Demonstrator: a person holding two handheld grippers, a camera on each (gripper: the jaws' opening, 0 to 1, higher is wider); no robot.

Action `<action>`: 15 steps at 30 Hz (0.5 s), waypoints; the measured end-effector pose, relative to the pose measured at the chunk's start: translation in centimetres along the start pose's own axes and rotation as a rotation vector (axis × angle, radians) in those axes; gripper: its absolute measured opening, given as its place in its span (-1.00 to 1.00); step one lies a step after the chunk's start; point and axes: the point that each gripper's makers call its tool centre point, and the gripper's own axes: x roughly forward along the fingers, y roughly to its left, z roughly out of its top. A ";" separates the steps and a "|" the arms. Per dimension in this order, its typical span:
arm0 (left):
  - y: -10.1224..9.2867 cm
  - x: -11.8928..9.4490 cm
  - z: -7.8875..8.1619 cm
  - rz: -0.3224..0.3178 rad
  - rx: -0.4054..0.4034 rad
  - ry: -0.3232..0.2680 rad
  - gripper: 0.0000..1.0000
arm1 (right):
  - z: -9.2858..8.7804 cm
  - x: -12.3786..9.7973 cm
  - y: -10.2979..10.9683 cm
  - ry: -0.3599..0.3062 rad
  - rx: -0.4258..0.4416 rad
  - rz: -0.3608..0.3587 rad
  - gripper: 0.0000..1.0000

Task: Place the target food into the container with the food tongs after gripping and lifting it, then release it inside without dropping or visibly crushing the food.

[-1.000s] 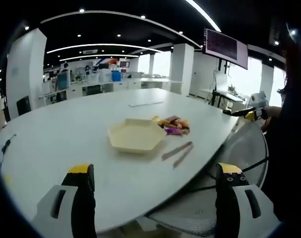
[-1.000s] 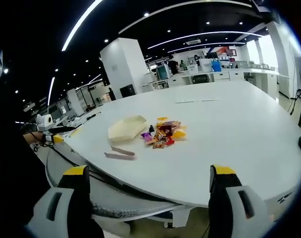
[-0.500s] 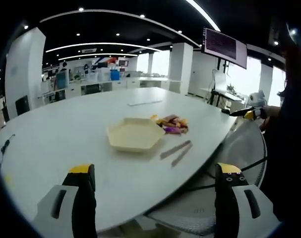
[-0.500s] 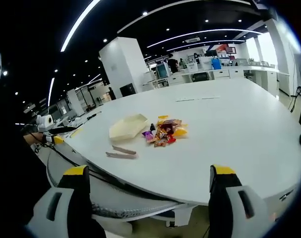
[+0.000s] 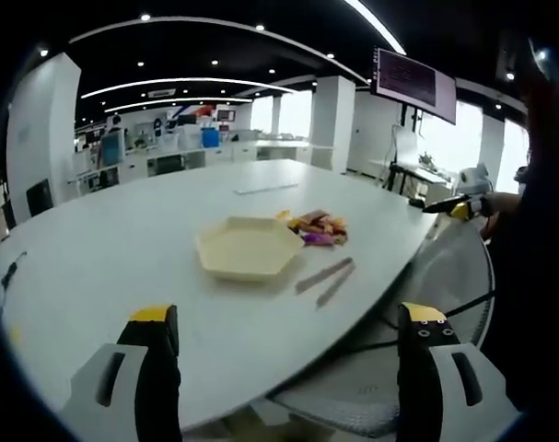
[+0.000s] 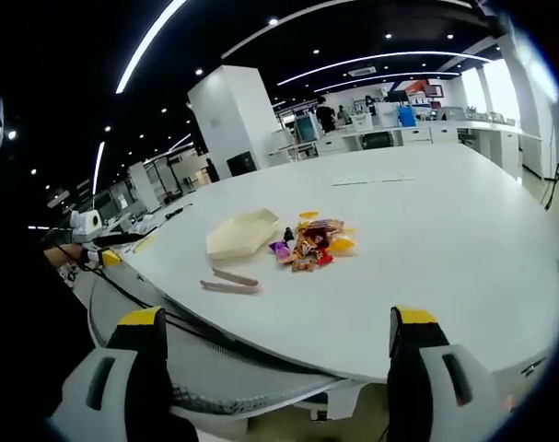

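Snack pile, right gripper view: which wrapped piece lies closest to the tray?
The purple-wrapped piece at the pile's tray-side edge, just off the cream hexagonal tray. The yellow-orange piece sits on the pile's opposite side.

A large white oval bench (image 5: 122,249) carries a shallow pale-yellow hexagonal tray (image 5: 249,249), a small heap of brightly wrapped snacks (image 5: 316,227) just beside it, and grey-brown food tongs (image 5: 325,280) lying flat near the bench edge.

Both views look from off the white worktop (image 5: 122,267) edge, well back, from opposite sides, sharing its hexagonal tray (image 5: 249,249), snack pile (image 6: 313,244) and tongs (image 5: 323,281).
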 end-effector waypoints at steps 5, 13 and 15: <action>-0.2 0.1 -0.1 -0.014 -0.002 0.012 0.87 | -0.3 -0.1 0.2 0.014 0.011 0.005 1.00; -0.3 0.1 -0.2 -0.022 0.008 0.022 0.91 | -0.4 0.1 0.4 0.032 0.011 0.011 1.00; -0.3 0.1 -0.2 -0.021 0.010 0.026 0.93 | -0.3 0.1 0.5 0.036 0.008 0.013 1.00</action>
